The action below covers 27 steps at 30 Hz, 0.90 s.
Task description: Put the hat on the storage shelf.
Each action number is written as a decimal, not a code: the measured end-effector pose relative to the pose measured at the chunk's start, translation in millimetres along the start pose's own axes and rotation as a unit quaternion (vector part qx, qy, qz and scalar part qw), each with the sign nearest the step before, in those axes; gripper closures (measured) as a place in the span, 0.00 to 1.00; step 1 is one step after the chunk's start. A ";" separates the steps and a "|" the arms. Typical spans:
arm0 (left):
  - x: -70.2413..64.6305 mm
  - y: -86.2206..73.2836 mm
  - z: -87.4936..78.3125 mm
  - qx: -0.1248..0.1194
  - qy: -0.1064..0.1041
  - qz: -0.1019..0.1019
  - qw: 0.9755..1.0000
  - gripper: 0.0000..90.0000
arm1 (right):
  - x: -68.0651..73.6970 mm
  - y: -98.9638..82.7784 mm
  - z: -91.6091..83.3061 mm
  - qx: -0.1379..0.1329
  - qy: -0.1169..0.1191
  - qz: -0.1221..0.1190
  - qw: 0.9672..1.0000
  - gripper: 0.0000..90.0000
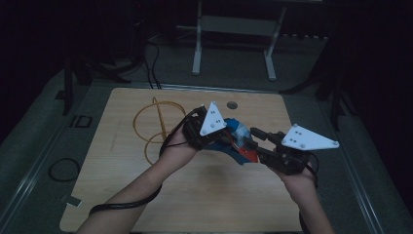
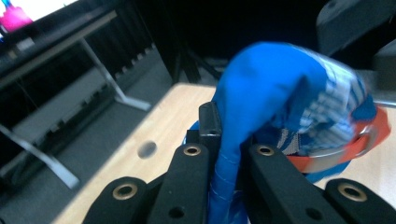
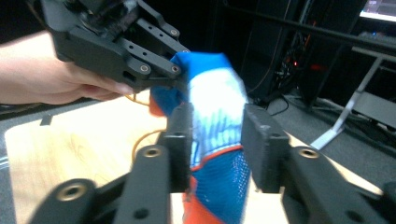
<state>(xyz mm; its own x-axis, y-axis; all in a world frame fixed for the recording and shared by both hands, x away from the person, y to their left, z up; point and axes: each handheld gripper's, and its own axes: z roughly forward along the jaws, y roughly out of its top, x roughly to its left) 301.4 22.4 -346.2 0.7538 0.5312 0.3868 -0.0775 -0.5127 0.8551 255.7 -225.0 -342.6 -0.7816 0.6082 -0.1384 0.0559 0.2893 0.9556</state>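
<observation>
While the left gripper (image 2: 226,154) pinches a fold of the blue, white and orange knitted sock (image 2: 299,107) tight between its black jaws, the right gripper (image 3: 217,140) stands spread around the sock's lower, blue-and-orange part, its pads beside the cloth but not visibly pressing on it. In the high view the sock (image 1: 239,141) hangs between the two grippers, lifted off the pale wooden tabletop (image 1: 122,195) near its middle, with the left gripper (image 1: 221,141) on its left end and the right gripper (image 1: 258,146) just to its right. The work in hand looks like a regrasp, one end held fast and the other freed for a new bite, though what the sock is being readied for cannot be told. To do it well, the person would likely keep the left pinch firm and level so the cloth does not sag or slip, then bring the right jaws squarely over a single layer or a clean fold before closing; a bite on a loose bunch may pull out. Keeping the trailing black cable (image 1: 126,204) clear of the sock would help too. No box, bin or bowl is on the table. Only a loop of thin amber cord (image 1: 157,122) lies at the far left of the tabletop — well apart from the sock.
</observation>
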 end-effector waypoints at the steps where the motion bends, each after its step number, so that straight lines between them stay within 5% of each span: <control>1: 1.6 -1.6 -2.4 -0.016 -0.006 0.005 1.000 1.00 | -0.6 0.5 -4.0 -0.003 -0.003 -0.006 1.000 0.62; 4: 7.9 -5.7 -10.5 -0.042 0.000 0.018 0.999 1.00 | -6.1 -0.8 -12.2 -0.009 0.002 0.000 1.000 0.55; 8: 19.2 -10.7 -19.6 -0.071 -0.029 0.012 0.997 0.99 | -11.7 -4.5 -16.8 -0.010 0.005 0.004 1.000 0.53; 12: 27.7 -18.9 -27.5 -0.117 -0.083 0.012 0.990 0.99 | -14.0 -5.6 -18.7 -0.014 0.019 0.013 1.000 0.57; 13: 29.5 -21.9 -29.6 -0.130 -0.103 0.015 0.986 0.99 | -13.5 -5.7 -18.5 -0.014 0.023 0.015 1.000 0.58; 15: 31.2 -25.5 -32.1 -0.141 -0.117 0.009 0.983 0.99 | -11.1 -6.1 -17.0 -0.015 0.037 0.019 0.999 0.58; 17: 33.4 -30.1 -34.5 -0.160 -0.146 0.004 0.976 0.99 | -6.3 -7.1 -14.2 -0.013 0.049 0.015 0.999 0.57; 18: 33.8 -31.4 -35.2 -0.163 -0.151 0.005 0.975 0.99 | -2.7 -8.3 -12.0 -0.011 0.057 0.013 0.998 0.57; 25: 39.3 -40.1 -40.4 -0.238 -0.217 -0.007 0.947 0.99 | 12.0 -15.2 1.9 -0.003 0.099 0.015 0.995 0.55; 27: 39.9 -40.4 -41.4 -0.248 -0.232 -0.006 0.940 0.99 | 13.6 -16.0 4.8 -0.003 0.107 0.019 0.994 0.54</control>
<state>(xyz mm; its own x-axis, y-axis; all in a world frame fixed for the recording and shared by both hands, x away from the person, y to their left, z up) 307.6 92.2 -351.0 0.9512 0.1241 0.2824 -0.2757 -0.0687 0.9588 247.1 -217.8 -361.0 -0.8930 0.4477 -0.0454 0.0835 0.2641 0.9609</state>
